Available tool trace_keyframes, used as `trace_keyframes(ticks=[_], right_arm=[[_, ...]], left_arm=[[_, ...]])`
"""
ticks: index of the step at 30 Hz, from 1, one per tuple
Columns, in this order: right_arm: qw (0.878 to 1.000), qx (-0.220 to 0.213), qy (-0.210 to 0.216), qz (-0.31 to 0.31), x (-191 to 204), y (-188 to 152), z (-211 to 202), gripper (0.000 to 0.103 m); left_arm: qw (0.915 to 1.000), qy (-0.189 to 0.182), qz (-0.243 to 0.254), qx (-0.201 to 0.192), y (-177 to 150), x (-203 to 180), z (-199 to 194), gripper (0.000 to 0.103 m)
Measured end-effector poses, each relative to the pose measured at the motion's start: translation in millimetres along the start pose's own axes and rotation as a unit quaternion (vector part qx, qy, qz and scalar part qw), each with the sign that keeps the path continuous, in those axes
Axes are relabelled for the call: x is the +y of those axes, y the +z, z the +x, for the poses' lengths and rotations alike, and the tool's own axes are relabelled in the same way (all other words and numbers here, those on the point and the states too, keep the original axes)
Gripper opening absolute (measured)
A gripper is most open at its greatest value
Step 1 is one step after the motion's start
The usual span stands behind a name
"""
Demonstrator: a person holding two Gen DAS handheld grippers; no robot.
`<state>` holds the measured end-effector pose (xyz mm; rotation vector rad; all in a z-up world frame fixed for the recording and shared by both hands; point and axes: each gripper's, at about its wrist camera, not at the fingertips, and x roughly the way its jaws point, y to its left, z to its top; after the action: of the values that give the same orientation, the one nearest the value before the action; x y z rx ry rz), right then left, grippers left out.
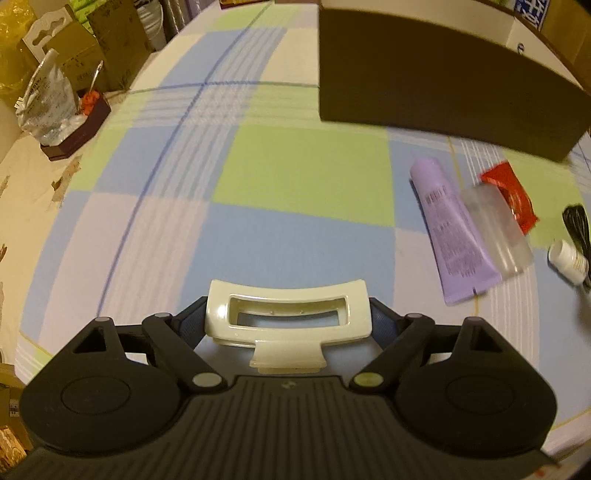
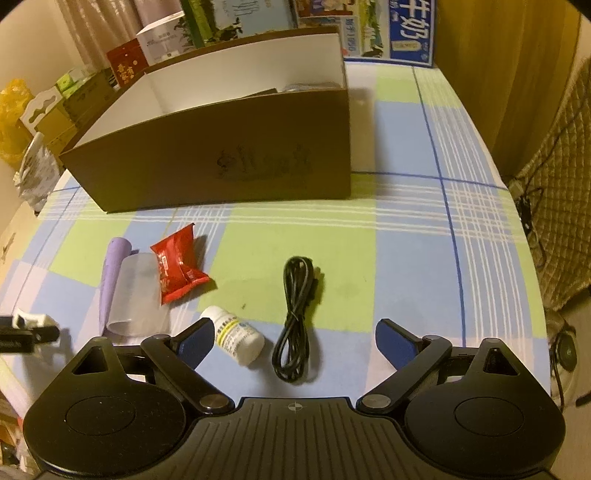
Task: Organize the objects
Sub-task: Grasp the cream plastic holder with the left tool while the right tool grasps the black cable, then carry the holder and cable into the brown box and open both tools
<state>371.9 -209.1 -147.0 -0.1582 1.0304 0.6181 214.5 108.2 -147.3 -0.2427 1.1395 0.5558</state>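
Left claw [image 1: 287,320]: clamped on a cream hair clip [image 1: 286,319], held above the checked cloth [image 1: 303,170] on the table; view blurred.
Right claw [image 2: 295,338]: fingers spread wide apart, holding nothing, low over the near part of the table.
Cardboard box [image 2: 229,162]: brown outside, white inside, open top; stood at the far side of the cloth. A few items lay in its far right corner, too hidden to identify.
Purple tube [image 2: 110,273]: lay flat, left of centre, in front of the box.
Clear plastic cup [image 2: 140,295]: on its side, touching and partly overlapping the tube.
Red snack packet [image 2: 177,267]: just right of the cup, touching it.
White pill bottle [image 2: 236,338]: on its side, just beside the right claw's left finger [image 2: 195,341].
Black coiled cable [image 2: 295,317]: bundled, lay between the right claw's fingers, just right of the bottle.
Surroundings: cartons and bags [image 2: 74,96] crowded the far left edge; a blue printed carton [image 2: 391,29] stood behind the box.
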Motion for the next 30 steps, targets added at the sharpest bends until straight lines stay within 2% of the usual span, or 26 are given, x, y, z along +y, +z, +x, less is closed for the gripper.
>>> trace_keyframes(ticks=[5,9,14,16,21,30], right_arm=[[1.0,0.003,-0.002,-0.009,0.3,5.9,15.4,0.052],[1.0,0.006,-0.01,-0.01,-1.3,8.7,29.9,0.043],[1.0,0.006,-0.025,-0.018,1.1,7.0,43.9,0.025],[0.999,0.0,-0.038,-0.033,5.7,6.8,45.6,0.021],[0.998,-0.007,-0.046,-0.049,11.9,6.0,46.9,0.019],[0.998,-0.014,-0.044,-0.052,12.8,4.8,43.6,0.018]], left_arm=[[0.9999,0.002,-0.002,-0.012,12.0,9.4,-5.8,0.085],[0.9998,0.003,-0.005,-0.018,17.0,14.7,-9.0,0.085],[0.9997,0.0,-0.004,-0.023,21.9,16.4,-11.1,0.085],[0.9997,-0.001,-0.004,-0.026,23.5,16.9,-11.9,0.085],[0.9995,-0.005,0.001,-0.033,27.3,17.1,-14.8,0.085],[0.999,-0.006,0.006,-0.044,32.1,19.3,-20.2,0.085]])
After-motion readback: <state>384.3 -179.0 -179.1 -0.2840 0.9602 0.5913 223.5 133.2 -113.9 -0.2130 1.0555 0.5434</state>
